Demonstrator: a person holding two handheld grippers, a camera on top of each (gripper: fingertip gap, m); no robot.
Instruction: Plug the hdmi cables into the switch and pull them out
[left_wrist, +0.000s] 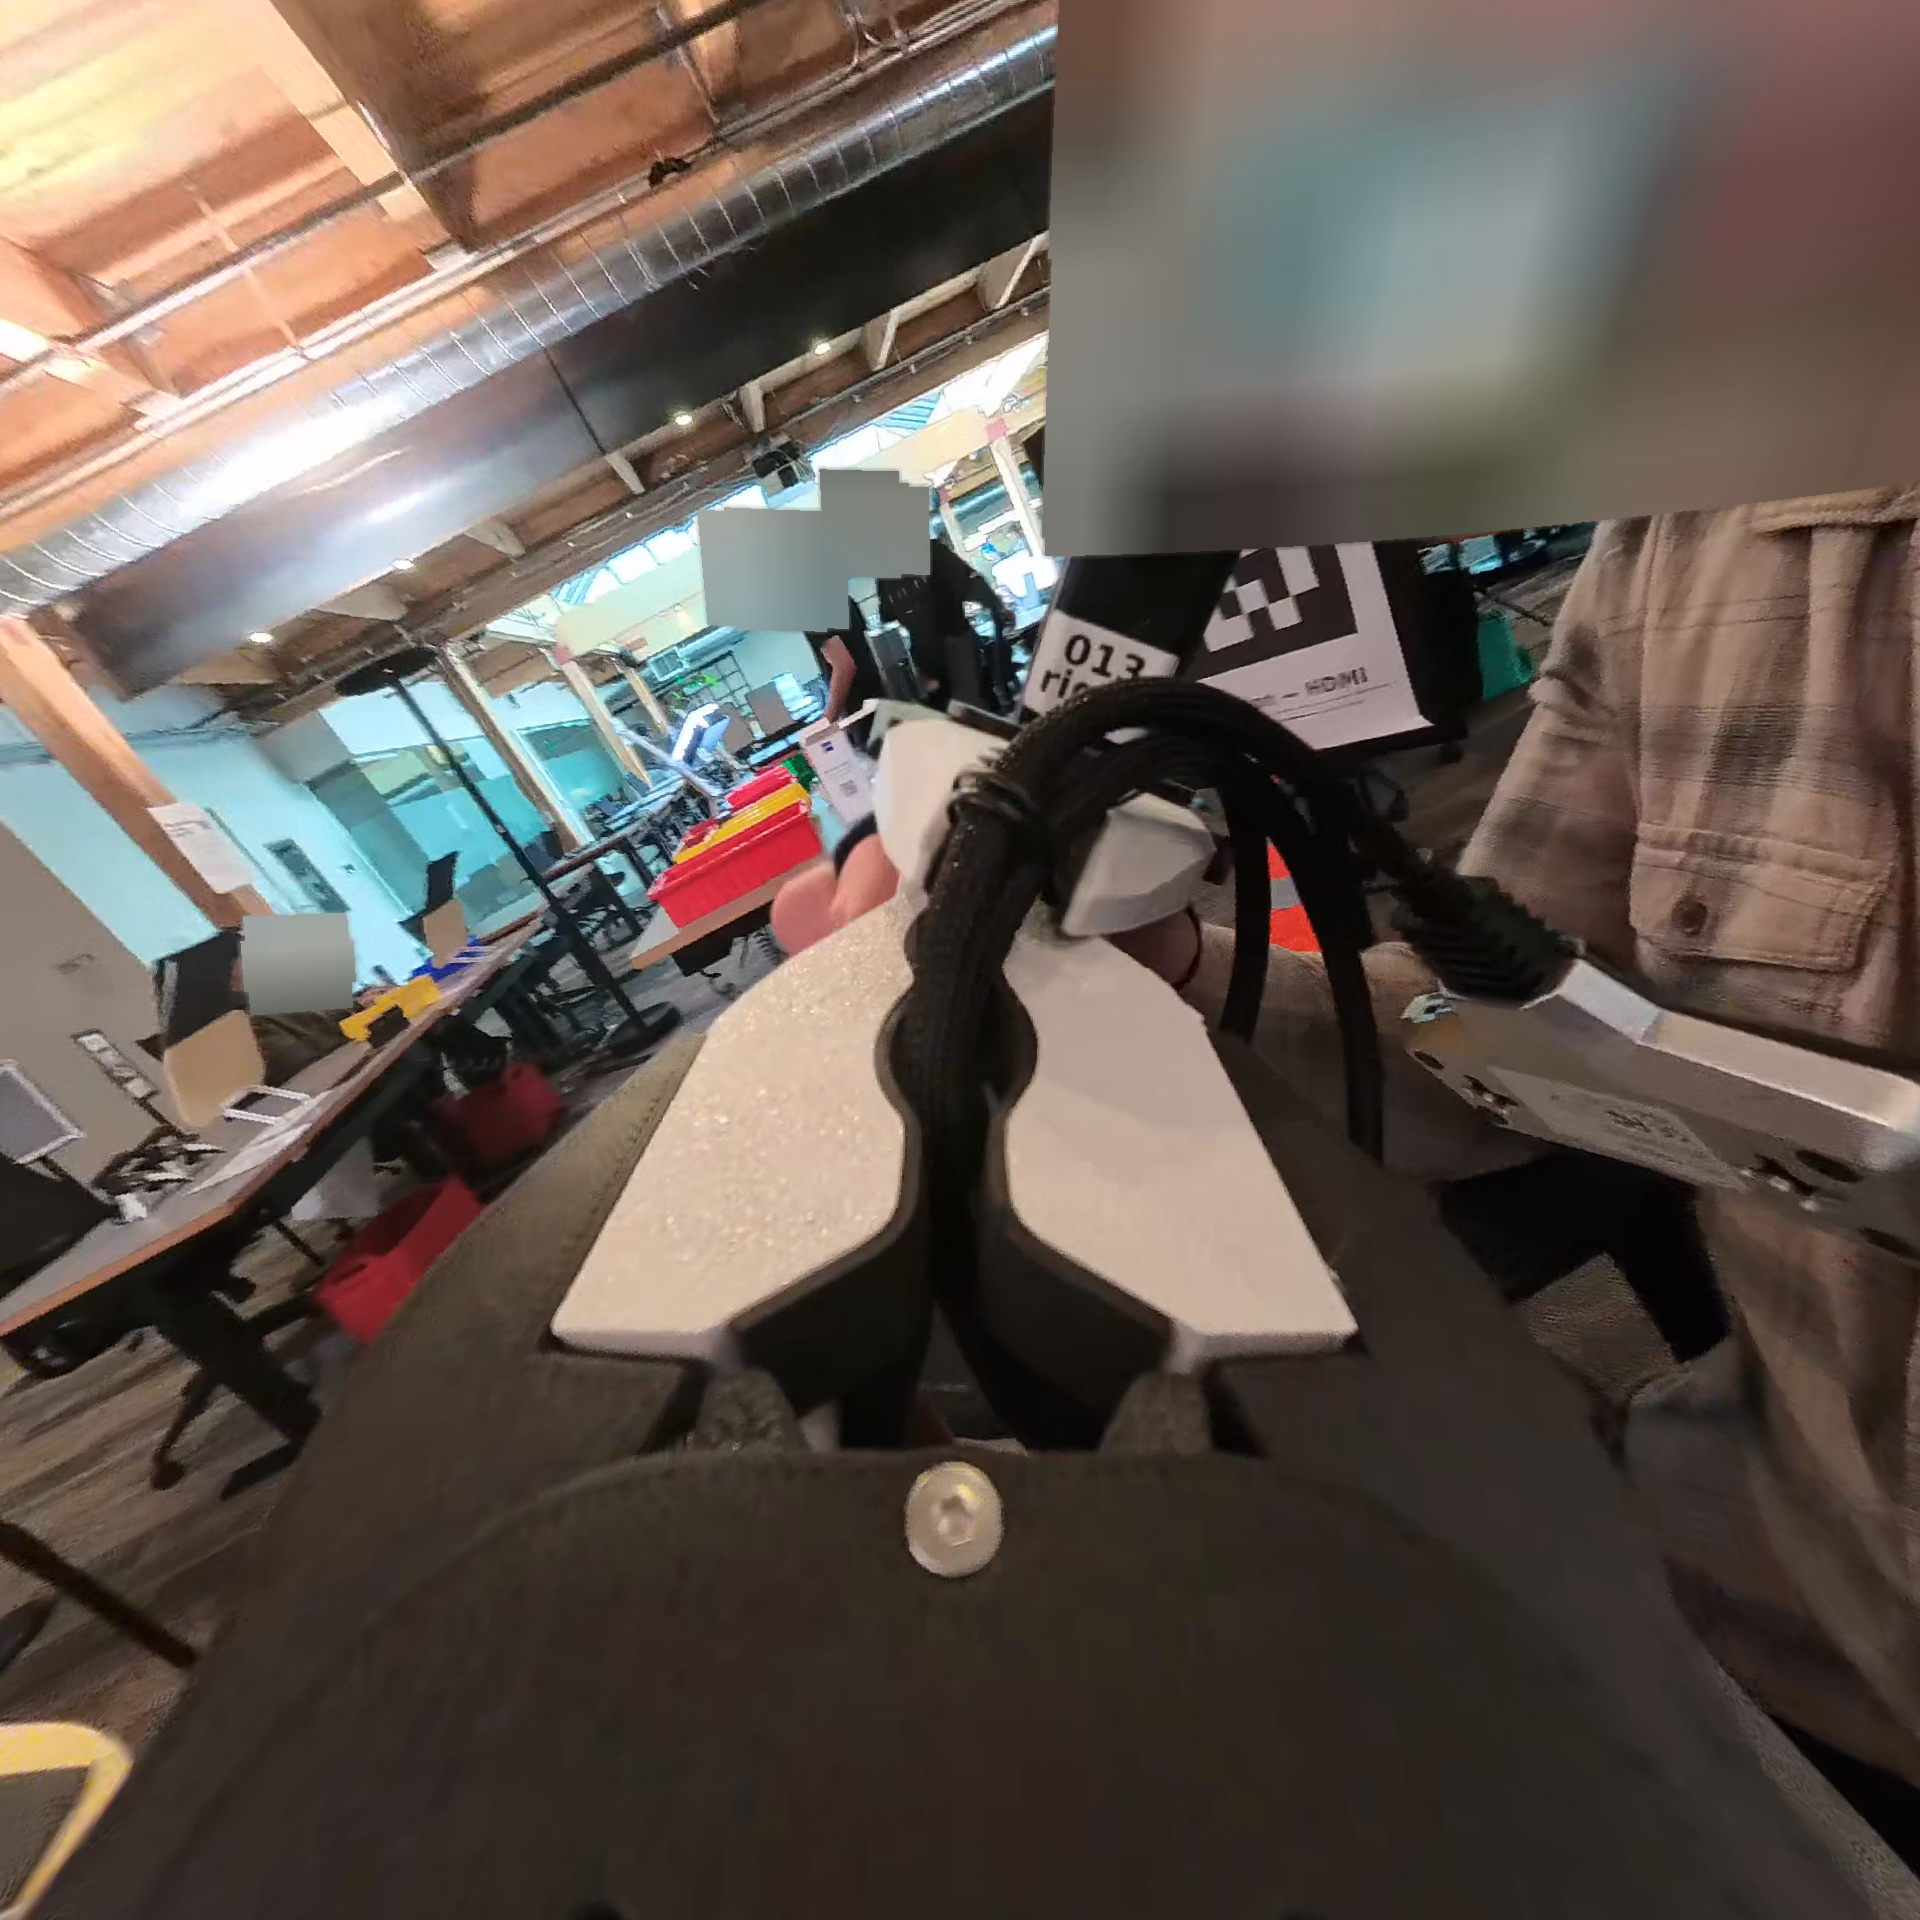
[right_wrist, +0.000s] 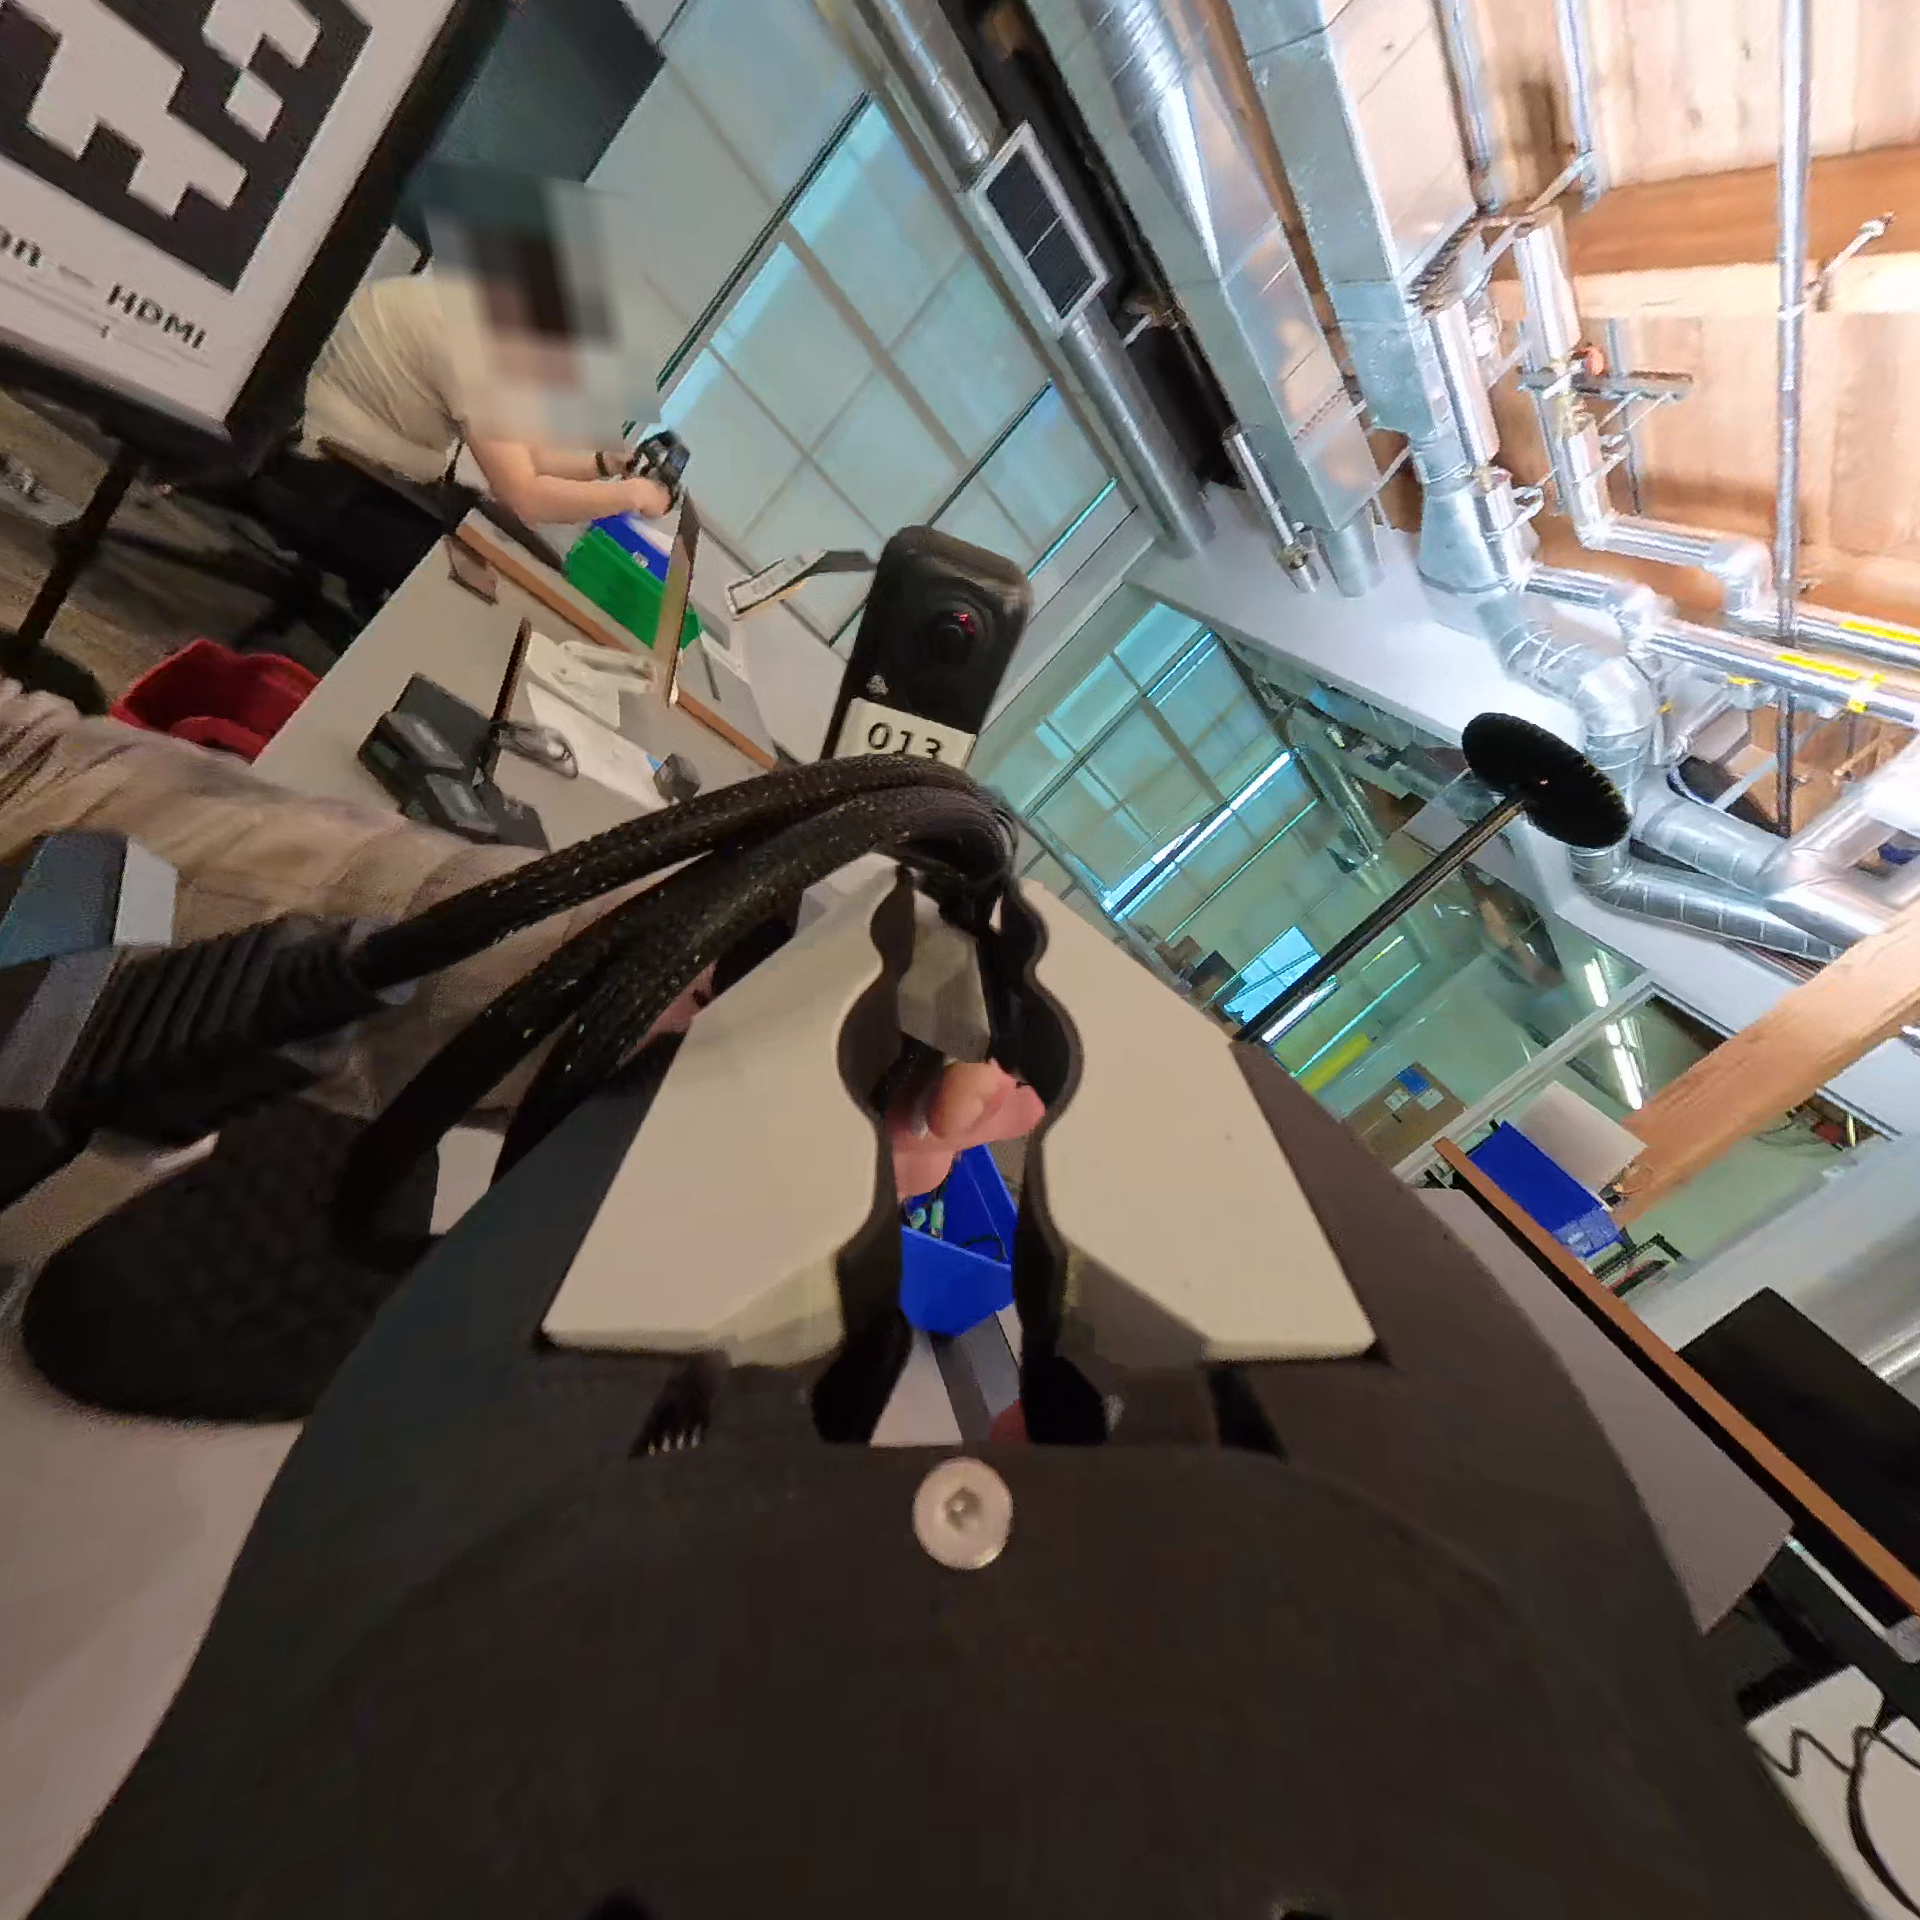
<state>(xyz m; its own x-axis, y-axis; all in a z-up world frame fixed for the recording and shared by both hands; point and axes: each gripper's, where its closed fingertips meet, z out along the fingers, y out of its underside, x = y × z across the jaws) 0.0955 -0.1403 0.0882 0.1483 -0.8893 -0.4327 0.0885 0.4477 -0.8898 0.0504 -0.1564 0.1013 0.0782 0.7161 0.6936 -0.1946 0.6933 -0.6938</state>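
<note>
A bundle of black braided HDMI cables (left_wrist: 940, 1039) is pinched between the white fingers of my left gripper (left_wrist: 961, 935), which is shut on it. My right gripper (left_wrist: 1023, 831) faces it from the far side, its white fingers closed around the same bundle. One cable ends in a black plug (left_wrist: 1486, 935) seated in the silver switch (left_wrist: 1683, 1101), which hangs in the air at the right. In the right wrist view my right gripper (right_wrist: 951, 894) grips the bundle (right_wrist: 675, 852) at its tips. The plug (right_wrist: 197, 1003) and the switch (right_wrist: 52, 925) are at the left edge.
A person in a plaid shirt (left_wrist: 1714, 831) stands close on the right. A marker placard on a stand (right_wrist: 135, 156) and a black camera on a pole (right_wrist: 935, 644) are nearby. Desks with red bins (left_wrist: 738, 873) and a blue bin (right_wrist: 956, 1268) lie beyond. Less than 4 cm separates the two grippers' tips.
</note>
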